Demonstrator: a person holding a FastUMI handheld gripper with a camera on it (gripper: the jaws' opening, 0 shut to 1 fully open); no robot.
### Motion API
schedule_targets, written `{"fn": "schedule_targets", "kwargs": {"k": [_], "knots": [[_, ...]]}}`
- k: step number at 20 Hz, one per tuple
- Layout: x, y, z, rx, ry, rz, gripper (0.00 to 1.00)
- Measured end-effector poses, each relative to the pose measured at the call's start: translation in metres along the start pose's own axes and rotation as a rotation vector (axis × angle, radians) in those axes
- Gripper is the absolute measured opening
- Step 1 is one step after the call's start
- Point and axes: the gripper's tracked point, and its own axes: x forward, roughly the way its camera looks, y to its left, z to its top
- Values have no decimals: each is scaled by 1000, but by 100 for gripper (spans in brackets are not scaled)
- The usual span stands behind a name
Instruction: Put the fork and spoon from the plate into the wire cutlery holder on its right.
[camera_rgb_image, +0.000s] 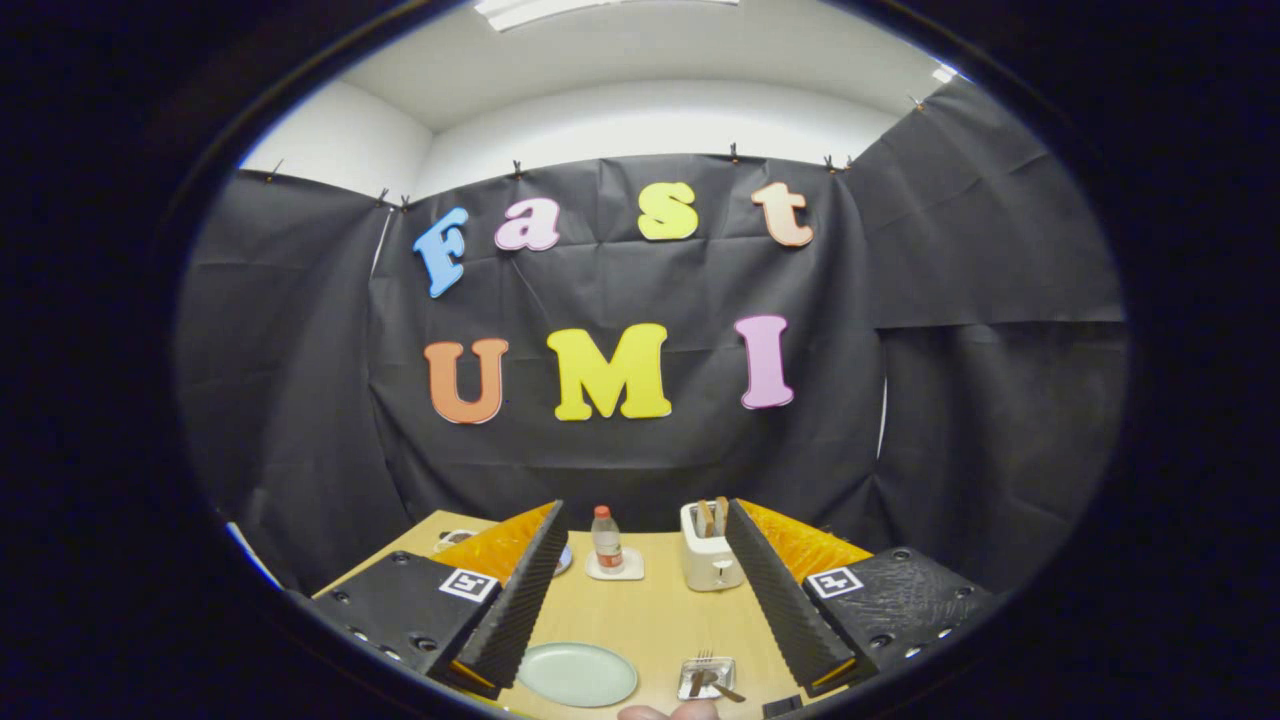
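The gripper (640, 590) is held level above the wooden table (655, 615), its two ridged fingers (520, 600) spread wide and gripping nothing. Between them, low and close, a pale green plate (577, 674) lies bare beside the left finger. Just to its right stands the wire cutlery holder (706, 677), with the fork (702, 670) inside, tines toward the far wall, and the spoon (726, 688) slanting out to the right. A fingertip (668, 712) shows nearest of all. Beyond the fingers a small bottle (606, 538) stands on a coaster (615, 567), and a white toaster (708, 555) holds toast (712, 516).
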Motion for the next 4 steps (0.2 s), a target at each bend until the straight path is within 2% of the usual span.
{"fn": "schedule_targets", "kwargs": {"k": [4], "knots": [[2,1,-2,-1,10,7,96]]}}
